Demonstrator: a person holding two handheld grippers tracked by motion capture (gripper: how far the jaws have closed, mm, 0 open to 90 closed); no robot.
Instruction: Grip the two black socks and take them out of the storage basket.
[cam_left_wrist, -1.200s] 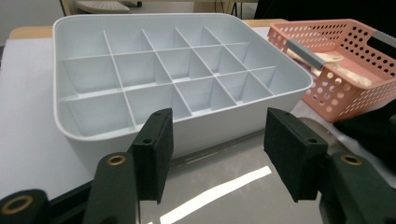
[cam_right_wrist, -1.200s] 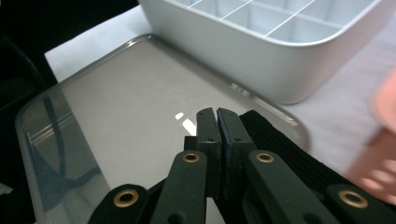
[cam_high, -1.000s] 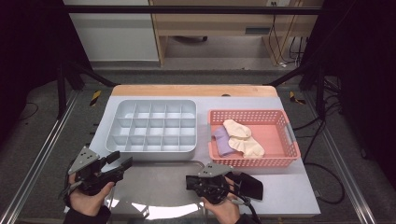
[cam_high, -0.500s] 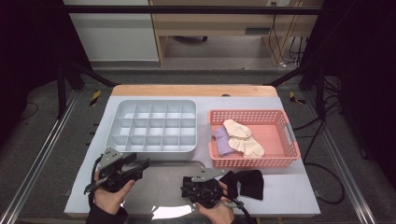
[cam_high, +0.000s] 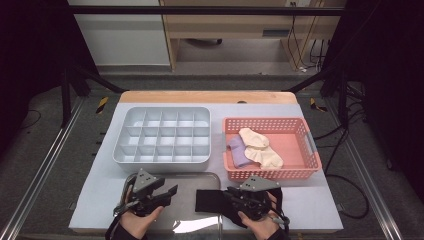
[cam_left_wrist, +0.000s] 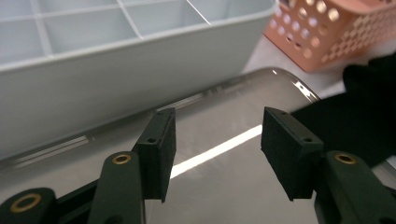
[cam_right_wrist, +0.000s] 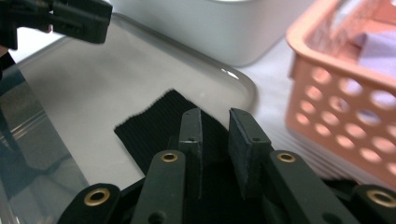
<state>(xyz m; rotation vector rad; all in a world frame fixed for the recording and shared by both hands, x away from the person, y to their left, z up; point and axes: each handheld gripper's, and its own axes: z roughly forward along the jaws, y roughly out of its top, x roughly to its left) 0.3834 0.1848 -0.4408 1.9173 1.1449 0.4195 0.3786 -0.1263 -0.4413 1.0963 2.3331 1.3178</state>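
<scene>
Black ribbed sock (cam_right_wrist: 159, 123) lies half on the shiny metal tray (cam_high: 185, 200) at the near table edge, its free cuff end pointing toward 9 o'clock in the high view, the rest bunched under the right gripper (cam_right_wrist: 215, 140). That gripper's jaws stand nearly closed — a narrow gap left — with dark cloth gathered between and beneath them; it appears to pinch a fold, though the contact itself is hard to read. Left gripper (cam_left_wrist: 215, 144) hovers over bare tray, jaws wide apart, holding nothing, the sock's end off toward its 3 o'clock.

Handling judgement: light, limp knit, no stiffness — it will droop and fold from any single hold, and slide easily on the polished tray. Nothing fragile. Best hold for the free gripper is likely the flat cuff edge, pinched through both layers.

Grey divided box (cam_high: 162, 135) sits at 12 o'clock of the tray; pink basket (cam_high: 300, 172) at 2 o'clock.
</scene>
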